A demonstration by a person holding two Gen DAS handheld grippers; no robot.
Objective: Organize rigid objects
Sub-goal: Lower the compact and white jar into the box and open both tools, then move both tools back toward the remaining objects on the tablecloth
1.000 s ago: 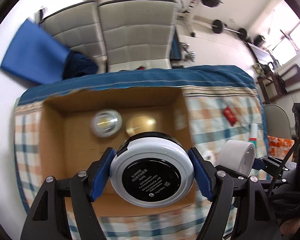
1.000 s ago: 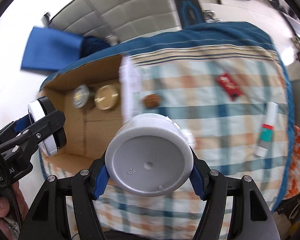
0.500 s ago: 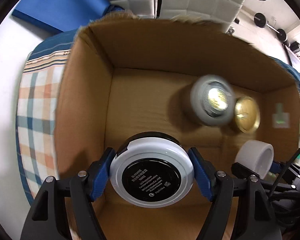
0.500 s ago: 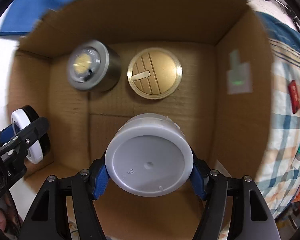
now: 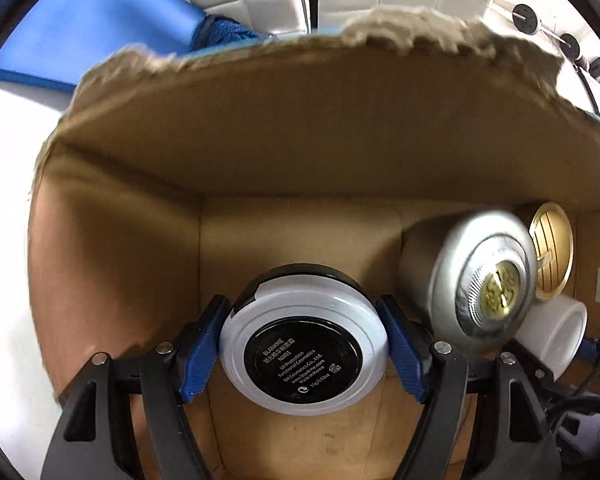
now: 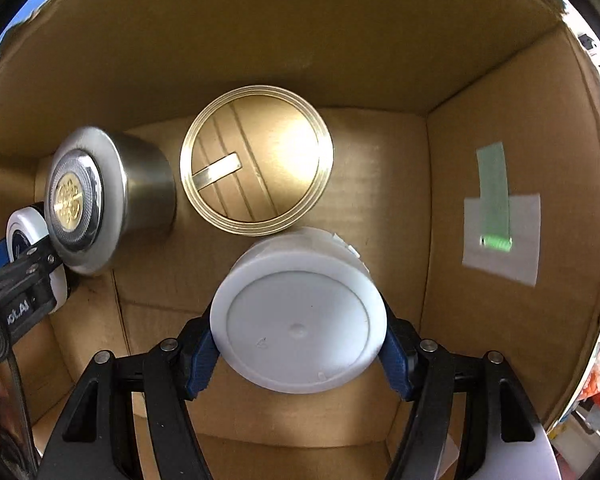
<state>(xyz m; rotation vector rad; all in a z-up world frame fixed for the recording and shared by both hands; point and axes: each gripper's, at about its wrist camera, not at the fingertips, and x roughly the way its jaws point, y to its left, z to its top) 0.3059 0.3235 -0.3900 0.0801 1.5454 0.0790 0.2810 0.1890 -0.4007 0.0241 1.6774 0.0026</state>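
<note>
While gripped: glossy compact (image 5: pixel 303 350), matte tub (image 6: pixel 298 326).

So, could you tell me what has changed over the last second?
Both grippers moved from above the table down into the cardboard box, the left gripper carrying the compact, the right gripper the white jar. Both grips, the silver jar and gold lid are unchanged.

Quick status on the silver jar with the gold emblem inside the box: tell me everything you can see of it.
The silver jar is a squat round container with a brushed metallic body and a wider silver lid, whose ribbed ring frames a gold floral emblem. It looks closed. It sits in the cardboard box near the far wall, left of the gold lid with a narrow gap between them. The left gripper, shut on the compact, is close beside it; whether they touch is unclear.
</note>
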